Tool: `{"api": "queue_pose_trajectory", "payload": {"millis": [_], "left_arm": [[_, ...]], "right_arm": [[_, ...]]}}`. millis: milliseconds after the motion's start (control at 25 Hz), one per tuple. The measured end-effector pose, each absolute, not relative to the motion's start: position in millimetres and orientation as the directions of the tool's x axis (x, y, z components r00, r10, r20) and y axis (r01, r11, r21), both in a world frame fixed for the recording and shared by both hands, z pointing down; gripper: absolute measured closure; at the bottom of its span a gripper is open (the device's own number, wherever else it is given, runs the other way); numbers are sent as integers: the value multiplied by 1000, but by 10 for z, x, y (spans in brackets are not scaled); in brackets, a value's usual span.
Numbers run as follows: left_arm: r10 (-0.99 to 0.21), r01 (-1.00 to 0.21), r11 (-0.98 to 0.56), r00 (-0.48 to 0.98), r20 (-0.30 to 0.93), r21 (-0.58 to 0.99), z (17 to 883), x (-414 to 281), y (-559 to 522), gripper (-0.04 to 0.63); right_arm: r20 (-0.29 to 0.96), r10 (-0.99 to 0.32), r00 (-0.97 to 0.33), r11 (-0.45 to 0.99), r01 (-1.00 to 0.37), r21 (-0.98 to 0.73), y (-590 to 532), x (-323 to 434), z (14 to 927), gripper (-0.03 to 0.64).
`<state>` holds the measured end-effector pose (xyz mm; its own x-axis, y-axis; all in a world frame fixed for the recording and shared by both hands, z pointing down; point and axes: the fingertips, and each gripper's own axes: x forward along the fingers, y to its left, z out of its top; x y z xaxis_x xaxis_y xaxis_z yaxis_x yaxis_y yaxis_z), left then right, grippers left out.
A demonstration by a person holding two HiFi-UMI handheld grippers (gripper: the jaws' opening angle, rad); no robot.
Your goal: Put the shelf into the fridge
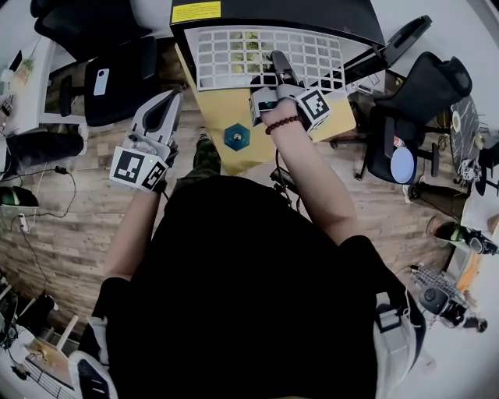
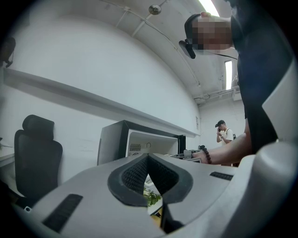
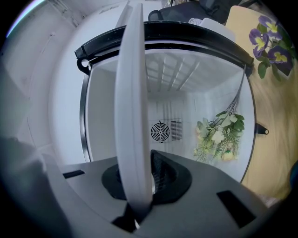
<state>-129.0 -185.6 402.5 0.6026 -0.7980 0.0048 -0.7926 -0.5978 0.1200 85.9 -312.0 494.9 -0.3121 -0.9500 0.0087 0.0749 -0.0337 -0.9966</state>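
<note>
The white grid shelf [image 1: 257, 56] lies flat at the mouth of the small black fridge [image 1: 312, 14], which stands on a yellow table [image 1: 269, 125]. My right gripper [image 1: 277, 68] is shut on the shelf's near edge. In the right gripper view the shelf [image 3: 132, 107] shows edge-on between the jaws of the right gripper [image 3: 137, 179], in front of the open white fridge interior [image 3: 100, 116]. My left gripper [image 1: 171, 97] hangs left of the fridge, away from the shelf. Its jaws meet at the tips with nothing held [image 2: 148, 160].
A bunch of artificial flowers [image 3: 219, 137] lies against the fridge's inner wall, and a round fan grille [image 3: 159, 131] sits in its back. A blue knob-like piece [image 1: 236, 137] rests on the yellow table. Office chairs [image 1: 413, 109] stand around, and another person [image 2: 224, 132] stands far off.
</note>
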Motion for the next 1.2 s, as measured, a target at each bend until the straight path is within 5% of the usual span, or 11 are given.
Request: {"api": "queue_pose_trajectory", "payload": {"millis": [1200], "left_arm": [[-809, -801, -584, 587, -17, 133, 4056, -1334, -1850, 577]], "right_arm": [[18, -959, -281, -38, 64, -997, -3313, 873, 4958, 569]]}}
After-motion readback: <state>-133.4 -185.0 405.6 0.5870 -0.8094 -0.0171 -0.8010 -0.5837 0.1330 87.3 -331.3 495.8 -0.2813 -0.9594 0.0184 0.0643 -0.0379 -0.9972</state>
